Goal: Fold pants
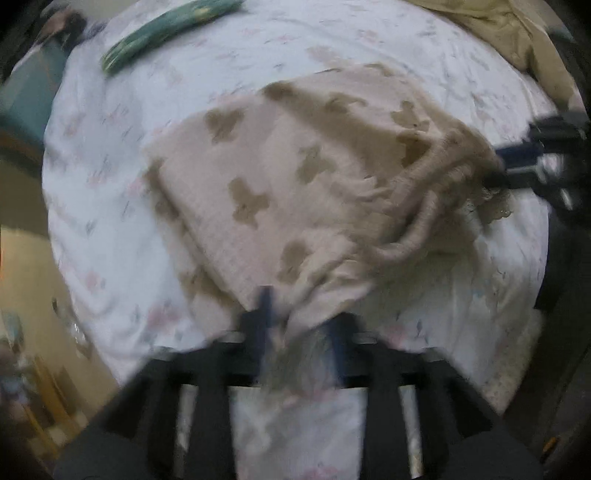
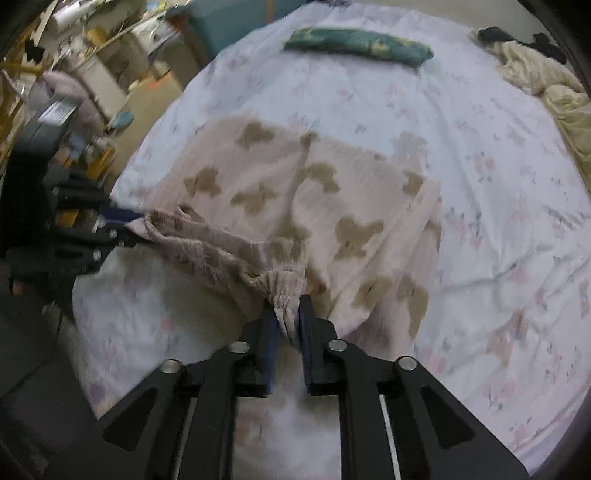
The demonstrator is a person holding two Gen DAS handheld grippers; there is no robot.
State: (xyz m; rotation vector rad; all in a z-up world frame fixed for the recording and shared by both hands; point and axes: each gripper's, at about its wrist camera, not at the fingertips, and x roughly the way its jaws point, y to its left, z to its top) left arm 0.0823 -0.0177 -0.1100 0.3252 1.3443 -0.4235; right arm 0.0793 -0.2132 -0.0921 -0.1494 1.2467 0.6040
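Pale pink pants (image 1: 280,177) with tan butterfly shapes lie spread on the bed, also in the right wrist view (image 2: 295,192). My left gripper (image 1: 299,314) is shut on one end of the gathered waistband at the near edge; it shows at the left of the right wrist view (image 2: 122,221). My right gripper (image 2: 288,310) is shut on the other end of the waistband (image 2: 284,291); it shows at the right of the left wrist view (image 1: 506,166). The waistband stretches between the two grippers, lifted a little off the bed.
The bed has a white floral sheet (image 2: 480,166). A folded green cloth (image 2: 358,44) lies at the far side, also seen in the left wrist view (image 1: 166,33). A crumpled cream blanket (image 2: 546,88) lies at the far right. Cluttered shelves (image 2: 74,55) stand left of the bed.
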